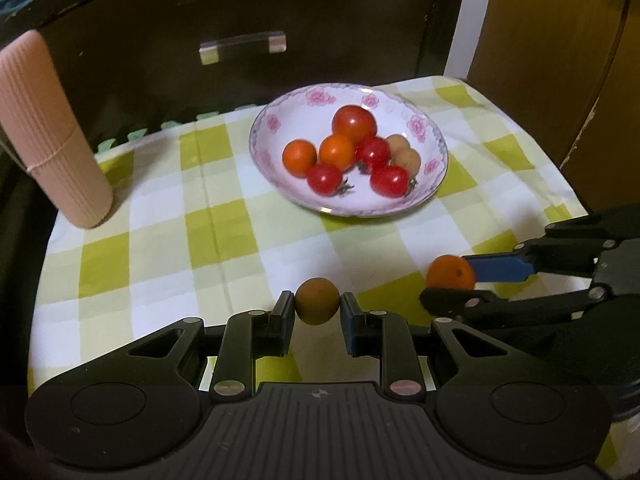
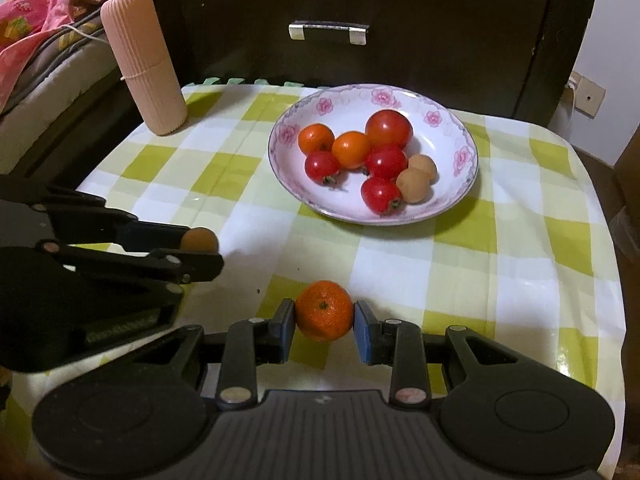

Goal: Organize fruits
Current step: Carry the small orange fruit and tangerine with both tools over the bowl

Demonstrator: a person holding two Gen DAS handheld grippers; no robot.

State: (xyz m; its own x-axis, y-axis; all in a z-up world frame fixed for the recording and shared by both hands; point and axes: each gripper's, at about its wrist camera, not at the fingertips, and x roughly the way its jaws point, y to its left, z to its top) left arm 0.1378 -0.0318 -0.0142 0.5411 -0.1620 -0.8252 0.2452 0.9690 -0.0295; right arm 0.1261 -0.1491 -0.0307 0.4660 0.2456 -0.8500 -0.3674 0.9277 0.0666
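A white flowered bowl (image 1: 280, 120) (image 2: 452, 208) stands at the back of the checked tablecloth and holds red tomatoes, orange fruits and two brown longans. My left gripper (image 1: 318, 302) is shut on a brown longan (image 1: 317, 300), held above the cloth in front of the bowl; it also shows in the right wrist view (image 2: 199, 240). My right gripper (image 2: 324, 316) is shut on a small orange mandarin (image 2: 324, 316), also above the cloth in front of the bowl. The mandarin shows in the left wrist view (image 1: 450, 273) to the right of the left gripper.
A pink ribbed cylinder (image 1: 52, 132) (image 2: 144, 60) stands at the table's back left corner. A dark cabinet with a metal handle (image 2: 328, 30) rises right behind the table. Bedding (image 2: 36, 20) lies at the far left. The green-and-white cloth (image 2: 480, 272) covers the table.
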